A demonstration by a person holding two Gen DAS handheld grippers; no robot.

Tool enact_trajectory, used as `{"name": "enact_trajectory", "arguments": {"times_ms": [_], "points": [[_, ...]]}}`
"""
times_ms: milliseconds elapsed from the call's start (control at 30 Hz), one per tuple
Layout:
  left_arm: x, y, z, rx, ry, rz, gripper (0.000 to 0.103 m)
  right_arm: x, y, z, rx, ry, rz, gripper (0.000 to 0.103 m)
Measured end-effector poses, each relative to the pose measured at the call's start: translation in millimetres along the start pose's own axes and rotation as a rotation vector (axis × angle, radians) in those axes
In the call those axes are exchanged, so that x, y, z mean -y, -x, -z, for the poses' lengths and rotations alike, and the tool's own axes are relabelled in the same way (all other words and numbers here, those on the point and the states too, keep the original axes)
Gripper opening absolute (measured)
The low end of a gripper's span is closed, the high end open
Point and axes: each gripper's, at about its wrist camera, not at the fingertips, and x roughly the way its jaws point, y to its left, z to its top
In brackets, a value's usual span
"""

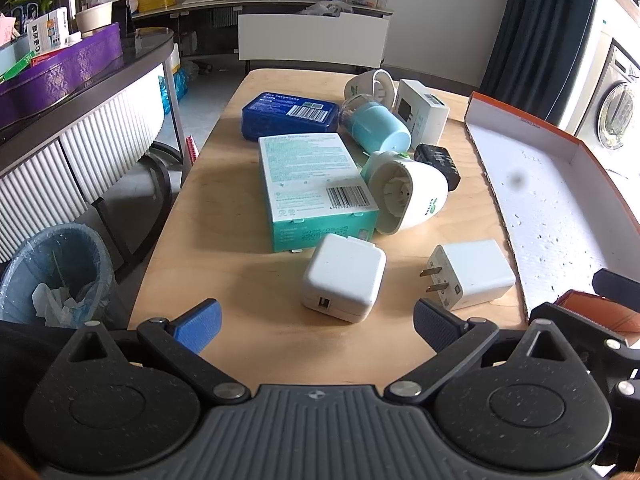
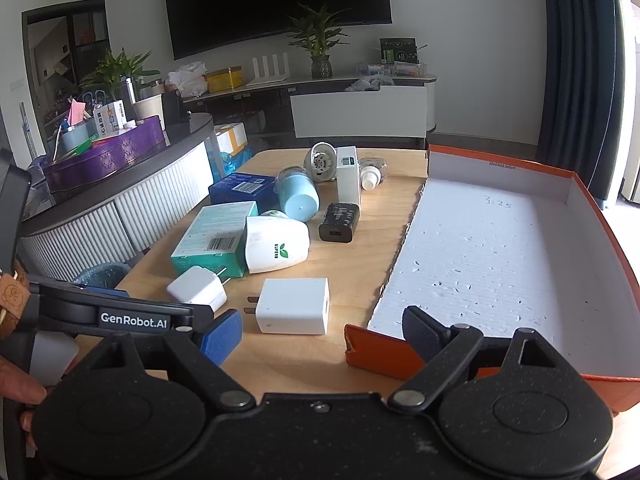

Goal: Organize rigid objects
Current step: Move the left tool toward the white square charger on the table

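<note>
Two hand-held grippers hang over a wooden surface (image 1: 224,264) strewn with small electronics. The left gripper (image 1: 318,322) has its fingers wide apart and empty, with a white USB charger (image 1: 344,276) lying just ahead of them. The right gripper (image 2: 322,336) also has its fingers spread and empty, one finger over the near corner of an orange tray (image 2: 600,216). A white plug adapter (image 2: 294,306) lies between charger and tray. Farther back sit a teal box (image 1: 316,188), a blue case (image 1: 290,115), a light blue cup (image 1: 378,128) on its side, a black charger (image 2: 339,222) and a white cone-shaped device (image 2: 276,244). The tray's white floor is bare.
</note>
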Motion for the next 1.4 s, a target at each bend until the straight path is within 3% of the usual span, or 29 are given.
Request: {"name": "enact_trajectory", "arguments": {"times_ms": [300,667,1000,1400], "points": [[-6.0,-3.3,0.5,0.000,0.013,0.003,0.103,-1.1,-2.1,0.9,0.005,0.003,0.008,0.102],[-8.0,-11.6,-3.3,0.005,-0.002,0.007,0.103,-2.1,-3.8,1.6,-0.051,0.013,0.026,0.102],[-6.5,-15.5,-3.4,0.002,-0.022,0.010,0.103,-2.8,-6.7,4.1,-0.020,0.001,0.008,0.102],[-3.8,-22.8,-7.7,0.012,-0.036,0.009,0.103,-8.5,-13.4,4.6,-0.079,0.060,0.048,0.102]]}}
